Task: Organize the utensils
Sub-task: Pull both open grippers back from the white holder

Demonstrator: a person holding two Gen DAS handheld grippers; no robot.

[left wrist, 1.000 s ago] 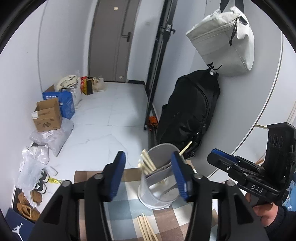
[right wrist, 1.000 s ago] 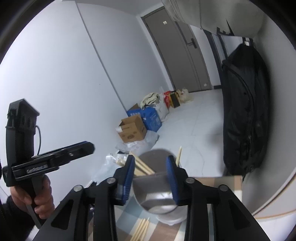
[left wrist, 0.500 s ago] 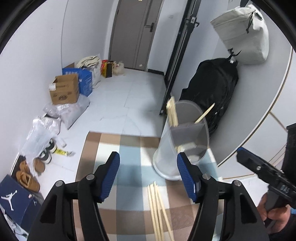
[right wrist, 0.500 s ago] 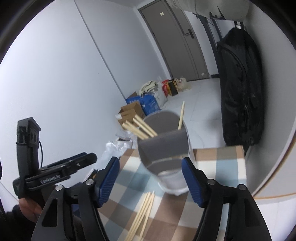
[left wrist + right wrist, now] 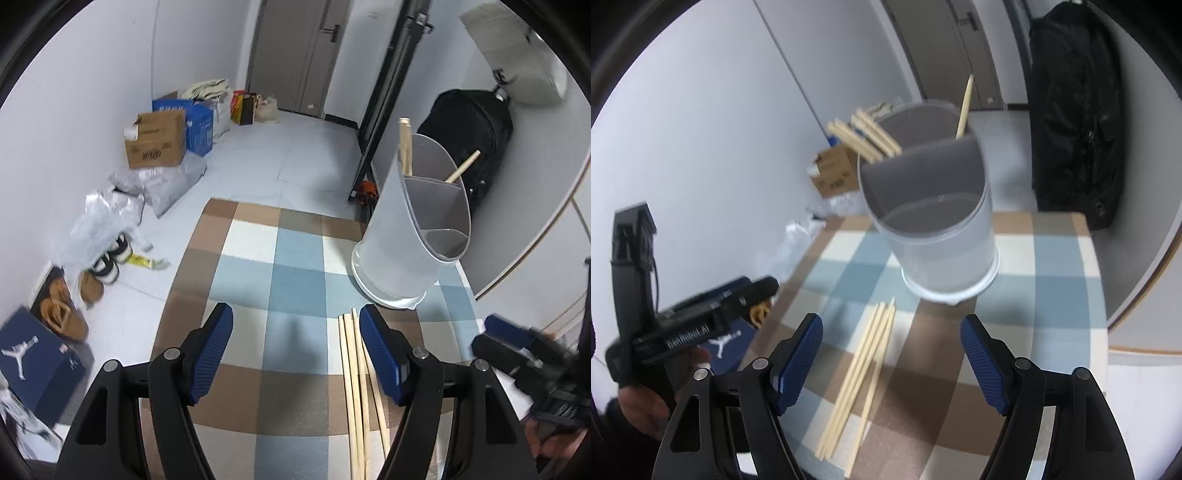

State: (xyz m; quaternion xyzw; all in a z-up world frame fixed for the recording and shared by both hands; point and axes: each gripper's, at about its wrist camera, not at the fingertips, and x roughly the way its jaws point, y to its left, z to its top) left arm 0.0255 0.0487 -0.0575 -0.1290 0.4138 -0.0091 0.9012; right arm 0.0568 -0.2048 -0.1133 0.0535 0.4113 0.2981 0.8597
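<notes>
A grey divided utensil holder [image 5: 410, 236] stands on the checked tablecloth [image 5: 280, 280], with several wooden chopsticks [image 5: 405, 147] in its far compartments. It also shows in the right wrist view [image 5: 938, 229]. A bundle of loose chopsticks [image 5: 356, 384] lies on the cloth in front of it, also in the right wrist view [image 5: 864, 365]. My left gripper [image 5: 297, 354] is open and empty, above the cloth just left of the bundle. My right gripper [image 5: 892, 362] is open and empty, above the bundle.
The table's far and right edges [image 5: 1089, 236] are close behind the holder. A black backpack [image 5: 469, 140] hangs by the wall. Boxes [image 5: 155, 140], bags and shoes [image 5: 62, 306] lie on the floor to the left.
Both grippers have pulled back and up from the holder and opened wider. The holder now stands free on the cloth, and the loose chopsticks are in fuller view.
</notes>
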